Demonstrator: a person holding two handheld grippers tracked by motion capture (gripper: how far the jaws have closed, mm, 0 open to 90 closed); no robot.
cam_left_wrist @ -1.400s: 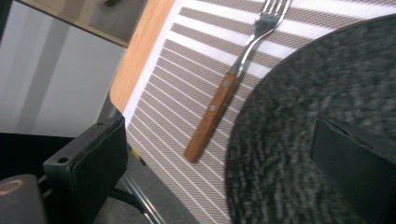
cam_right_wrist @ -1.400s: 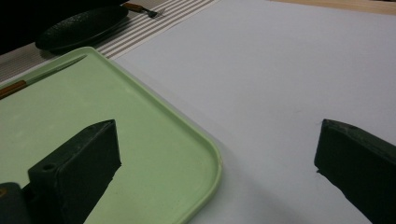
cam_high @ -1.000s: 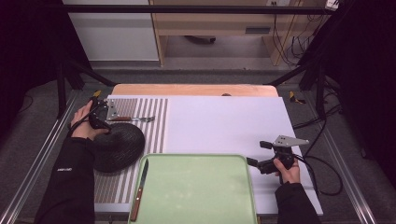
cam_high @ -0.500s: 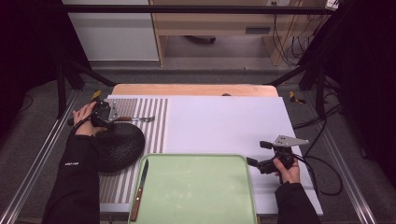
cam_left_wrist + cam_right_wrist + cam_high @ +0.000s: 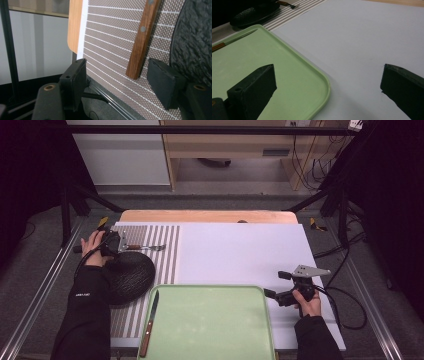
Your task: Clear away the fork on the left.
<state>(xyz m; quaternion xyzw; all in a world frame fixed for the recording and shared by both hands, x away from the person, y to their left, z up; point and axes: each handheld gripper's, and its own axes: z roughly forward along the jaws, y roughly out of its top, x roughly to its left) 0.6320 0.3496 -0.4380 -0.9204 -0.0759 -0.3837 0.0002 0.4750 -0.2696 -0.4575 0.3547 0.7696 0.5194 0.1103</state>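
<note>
1. The left gripper (image 5: 116, 245) sits at the table's far left, over the striped mat (image 5: 165, 255). Its jaws have just been closing and now straddle the wooden end of the fork (image 5: 142, 37) handle. In the left gripper view the pads stand clear of the wood on both sides, so nothing is grasped yet.
2. The fork lies flat on the mat, just beyond the black plate (image 5: 130, 277), tines pointing right. It looks light and stiff. The riveted wooden handle should give better purchase than the thin metal neck, so the handle end, where the jaws already are, is the sensible place to pinch. Lying flat, it may skid or pivot if only one pad meets it first.
3. The black plate, textured and dark, appears to hold nothing.
4. The green tray (image 5: 210, 325) near the front edge holds a single knife (image 5: 149, 322) along its left side, wooden handle toward the person. The rest of the tray is bare.
5. The right gripper (image 5: 280, 285) rests at the tray's right corner above the white table (image 5: 240, 250), jaws spread wide with nothing between them.
</note>
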